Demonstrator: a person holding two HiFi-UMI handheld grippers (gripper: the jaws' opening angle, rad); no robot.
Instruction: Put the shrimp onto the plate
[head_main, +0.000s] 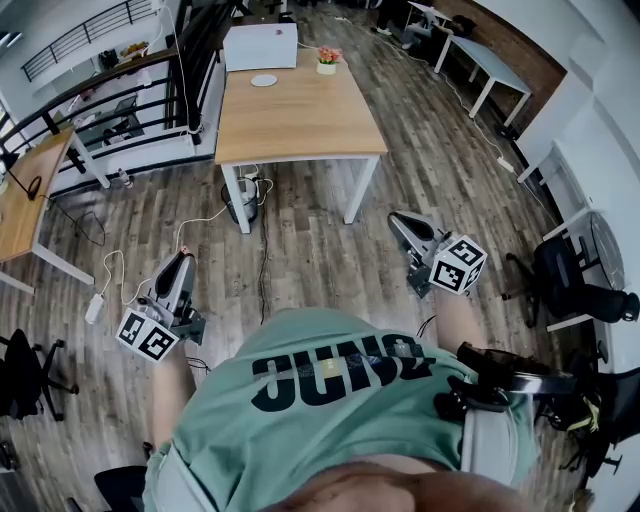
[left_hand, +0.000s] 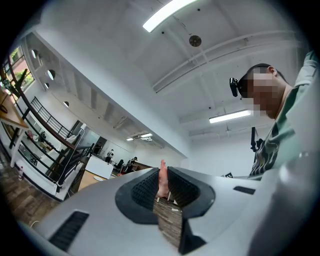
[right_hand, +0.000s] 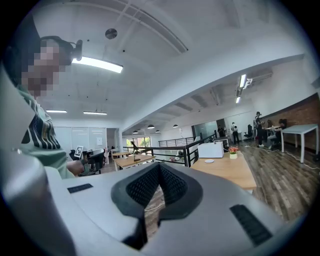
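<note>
My left gripper (head_main: 182, 258) is low at the left, over the wooden floor, and is shut on a small pink shrimp (left_hand: 161, 181). The shrimp stands upright between the ribbed pads (left_hand: 146, 189) and pokes out past their tips. The shrimp (head_main: 184, 250) shows as a pink speck at the jaw tips in the head view. A small white plate (head_main: 264, 80) lies at the far end of the wooden table (head_main: 300, 125) ahead; the plate (right_hand: 209, 161) also shows in the right gripper view. My right gripper (head_main: 398, 219) is held right of the table's near corner, shut, with nothing between its pads (right_hand: 172, 185).
A white box (head_main: 260, 45) and a small flower pot (head_main: 328, 60) stand at the table's far end. Cables and a power strip (head_main: 95, 307) lie on the floor at the left. A black railing (head_main: 120, 110) runs along the left, with office chairs (head_main: 575, 285) at the right.
</note>
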